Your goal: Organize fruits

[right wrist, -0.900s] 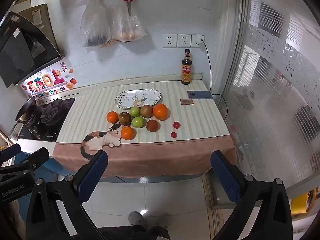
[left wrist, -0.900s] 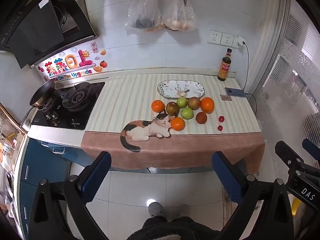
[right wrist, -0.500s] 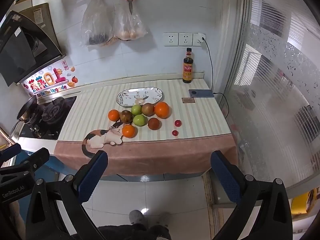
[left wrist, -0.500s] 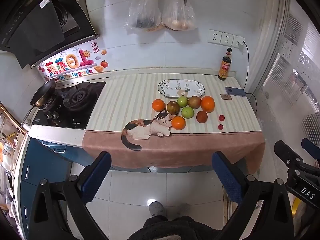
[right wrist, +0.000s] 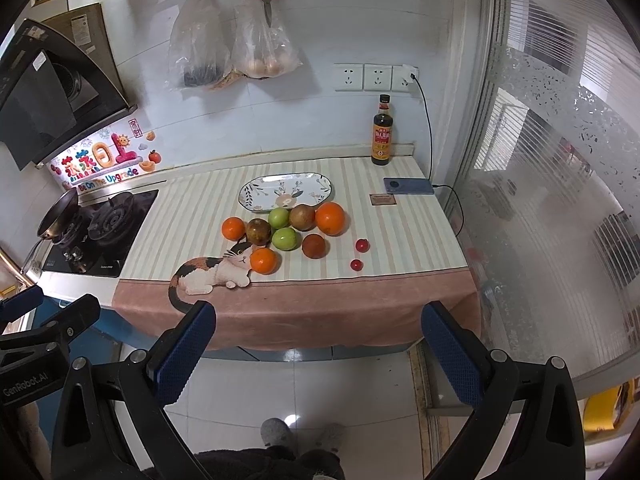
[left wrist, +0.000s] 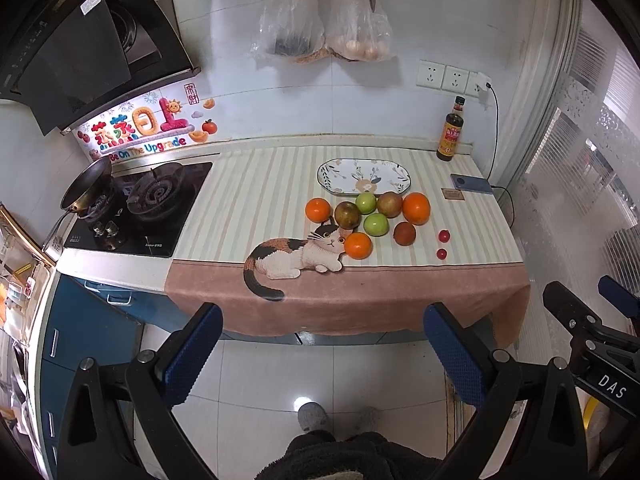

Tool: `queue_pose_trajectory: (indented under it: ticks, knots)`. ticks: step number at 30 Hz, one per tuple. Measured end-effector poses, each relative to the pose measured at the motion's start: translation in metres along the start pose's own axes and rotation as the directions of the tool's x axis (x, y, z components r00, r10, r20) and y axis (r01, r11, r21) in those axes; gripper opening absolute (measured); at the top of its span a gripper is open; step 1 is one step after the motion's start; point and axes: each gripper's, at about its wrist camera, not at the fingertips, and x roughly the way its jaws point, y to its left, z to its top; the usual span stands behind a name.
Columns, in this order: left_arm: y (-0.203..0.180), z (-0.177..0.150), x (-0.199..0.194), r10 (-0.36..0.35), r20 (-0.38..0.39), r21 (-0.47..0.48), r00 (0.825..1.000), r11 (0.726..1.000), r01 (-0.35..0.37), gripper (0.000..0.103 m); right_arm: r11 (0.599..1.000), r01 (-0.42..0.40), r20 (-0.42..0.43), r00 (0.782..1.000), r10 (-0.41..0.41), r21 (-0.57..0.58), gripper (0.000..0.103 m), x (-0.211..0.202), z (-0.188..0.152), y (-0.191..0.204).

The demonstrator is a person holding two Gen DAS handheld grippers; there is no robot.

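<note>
A cluster of fruit lies on the striped cloth: three oranges, the largest (left wrist: 416, 208) (right wrist: 330, 218) at the right, two green apples (left wrist: 376, 224) (right wrist: 285, 238), brownish round fruits (left wrist: 404, 233) (right wrist: 313, 246) and two small red tomatoes (left wrist: 443, 235) (right wrist: 362, 245). Behind them sits an empty oval floral plate (left wrist: 364, 176) (right wrist: 286, 197). My left gripper (left wrist: 323, 354) and right gripper (right wrist: 316, 352) are both open and empty, held over the floor well short of the counter.
A gas hob (left wrist: 136, 208) with a small pan (left wrist: 86, 183) is at the left. A sauce bottle (right wrist: 382, 132), a phone (right wrist: 408, 186) on a charging cable and a glass partition (right wrist: 560, 200) are at the right. Bags and scissors hang on the wall. Slippered feet (left wrist: 336, 418) stand below.
Both views have crept slightly toward the counter; the fruit sits a touch lower and larger. Nothing was taken hold of or moved.
</note>
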Motion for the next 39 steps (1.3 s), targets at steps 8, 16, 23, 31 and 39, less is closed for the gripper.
queue_pose_trajectory:
  ticks: [8,16,23,31,39]
  knots:
    - [0.001,0.001,0.004,0.010,0.000,0.002,1.000,1.000,-0.010,0.103,1.000,-0.008,-0.001,1.000,0.008,0.004,0.103,0.004,0.000,-0.002]
    - [0.006,0.003,0.008,0.016,-0.003,-0.001,1.000,1.000,-0.016,0.103,1.000,-0.010,0.000,1.000,0.010,0.009,0.103,0.006,0.003,-0.001]
    - [0.007,0.004,0.007,0.013,-0.004,-0.001,1.000,1.000,-0.013,0.103,1.000,-0.013,-0.004,1.000,0.014,0.008,0.103,0.008,0.002,0.000]
    - [0.010,0.004,0.007,0.016,-0.005,-0.004,1.000,1.000,-0.017,0.103,1.000,-0.013,-0.002,1.000,0.013,0.003,0.103,0.008,0.001,0.003]
    - [0.016,0.002,0.004,0.024,0.000,-0.008,1.000,1.000,-0.024,0.103,1.000,-0.023,0.001,1.000,0.023,-0.001,0.103,0.005,-0.002,0.009]
